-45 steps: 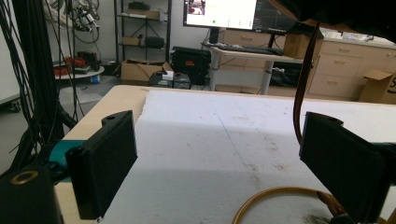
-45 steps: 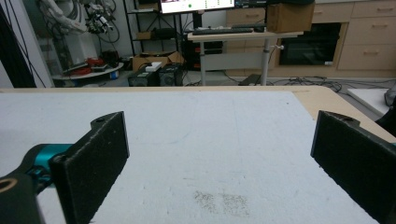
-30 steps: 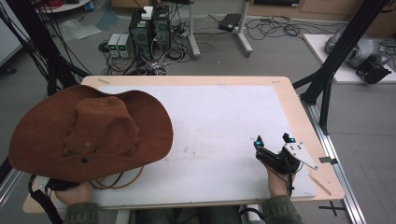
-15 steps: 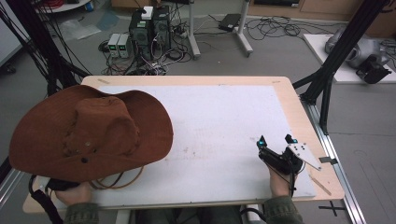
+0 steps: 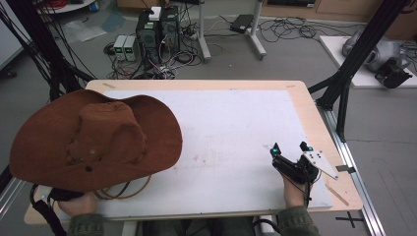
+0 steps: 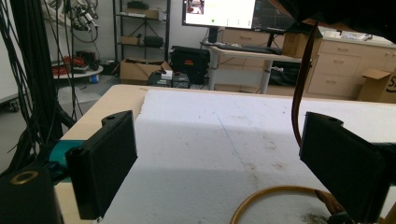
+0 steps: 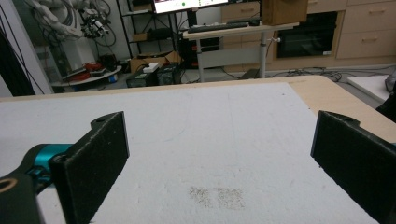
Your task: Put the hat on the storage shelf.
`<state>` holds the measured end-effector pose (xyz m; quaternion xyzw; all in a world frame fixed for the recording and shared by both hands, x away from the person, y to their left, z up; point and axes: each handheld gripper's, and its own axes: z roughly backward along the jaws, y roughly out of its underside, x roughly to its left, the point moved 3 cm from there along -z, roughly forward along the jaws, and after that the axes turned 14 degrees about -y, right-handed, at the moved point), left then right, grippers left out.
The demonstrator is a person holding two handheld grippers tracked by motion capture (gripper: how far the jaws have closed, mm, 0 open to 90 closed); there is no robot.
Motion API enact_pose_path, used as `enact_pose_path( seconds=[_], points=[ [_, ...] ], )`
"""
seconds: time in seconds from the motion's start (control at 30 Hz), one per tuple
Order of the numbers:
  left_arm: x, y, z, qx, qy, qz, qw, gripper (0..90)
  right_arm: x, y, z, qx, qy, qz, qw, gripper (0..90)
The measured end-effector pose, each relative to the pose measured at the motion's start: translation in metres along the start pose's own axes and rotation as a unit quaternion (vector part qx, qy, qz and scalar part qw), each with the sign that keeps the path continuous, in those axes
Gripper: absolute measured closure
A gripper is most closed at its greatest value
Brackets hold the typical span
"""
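The left gripper (image 6: 219,172) has its jaws spread wide, low at the near left table (image 5: 314,113) edge, with a tan cord (image 6: 275,196) looping between them. Above it sits the big brown cowboy hat (image 5: 93,140). The hat looks light and floppy, so pinch its brim. The right gripper (image 5: 291,147) is also spread wide, over the bare white mat (image 5: 236,128).

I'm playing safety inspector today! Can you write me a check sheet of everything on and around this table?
Surface: white mat on a wooden table, faint stains.
Job's things: brown cowboy hat at the left, its cord looped on the mat.
Clutter: nothing seen.
Grippers: left tongs open, beside the cord; right tongs open, holding nothing.
Cables: tangled on the floor.
Surroundings: computer boxes, desks, black frame poles.
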<state>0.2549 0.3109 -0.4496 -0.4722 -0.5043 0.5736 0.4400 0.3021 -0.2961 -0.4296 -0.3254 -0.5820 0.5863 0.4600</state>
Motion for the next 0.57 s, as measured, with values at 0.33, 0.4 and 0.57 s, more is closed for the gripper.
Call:
enact_pose_path(
  seconds=[0.33, 0.4, 0.57],
  points=[
    [0.0000, 0.0002, -0.0002, 0.001, 0.002, 0.001, 1.0000, 11.4, -0.0023, 0.0035, -0.0003, 0.004, 0.001, -0.008, 1.0000, 3.4],
    [0.0000, 0.0003, -0.0002, 0.002, 0.002, 0.001, 1.0000, 11.4, -0.0029, 0.0033, 0.0000, 0.002, 0.002, -0.007, 1.0000, 3.4],
    [0.0006, 0.0004, -0.0005, 0.002, 0.003, 0.004, 1.0000, 11.4, -0.0035, 0.0039, -0.0002, 0.003, 0.002, -0.011, 0.9999, 3.4]
  ],
)
